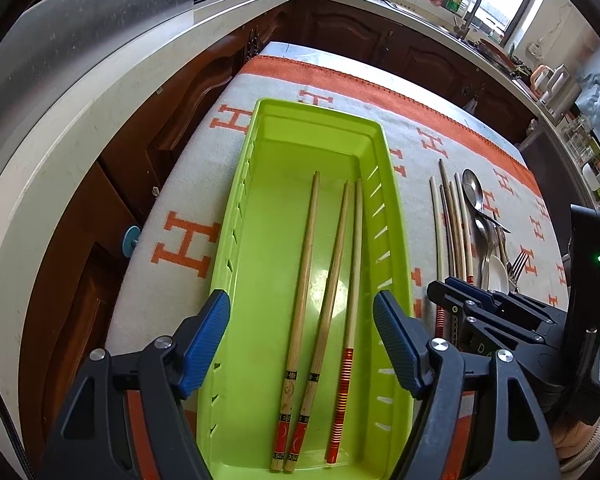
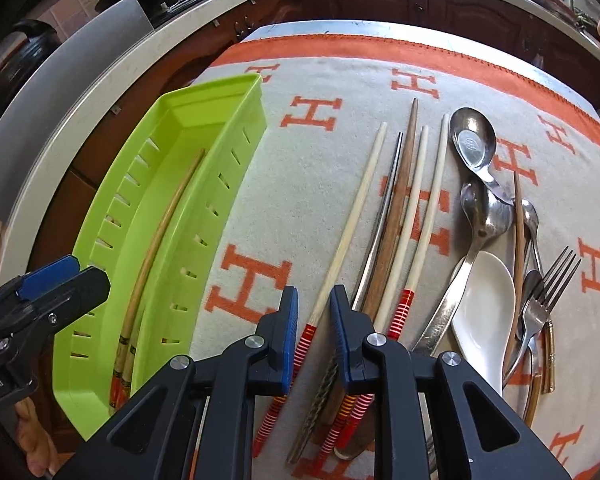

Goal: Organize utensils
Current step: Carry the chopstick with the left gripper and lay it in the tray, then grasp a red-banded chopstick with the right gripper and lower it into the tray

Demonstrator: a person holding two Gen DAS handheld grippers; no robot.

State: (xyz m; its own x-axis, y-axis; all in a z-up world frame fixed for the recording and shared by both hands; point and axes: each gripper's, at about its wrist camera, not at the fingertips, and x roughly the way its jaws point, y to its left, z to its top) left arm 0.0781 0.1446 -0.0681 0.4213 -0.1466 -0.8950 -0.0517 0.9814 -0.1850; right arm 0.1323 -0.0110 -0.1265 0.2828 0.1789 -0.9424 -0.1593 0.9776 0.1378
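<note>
A green slotted tray [image 1: 260,128] [image 2: 204,92] lies on the cloth and holds three wooden chopsticks [image 1: 332,264]. My left gripper [image 1: 302,340] is open above the tray's near end, empty. My right gripper [image 2: 314,332] is nearly closed around a pale chopstick with a red striped handle [image 2: 350,220] that lies on the cloth; contact is unclear. Beside it lie several more chopsticks [image 2: 396,208], metal spoons [image 2: 472,140], a white ceramic spoon [image 2: 484,304] and forks [image 2: 548,292]. The right gripper also shows in the left wrist view [image 1: 480,304].
A white cloth with orange H letters and an orange border [image 2: 308,112] covers the table. Kitchen counters [image 1: 80,120] and dark wood cabinets [image 1: 380,40] surround it. A sink with a tap [image 1: 472,4] is at the far back.
</note>
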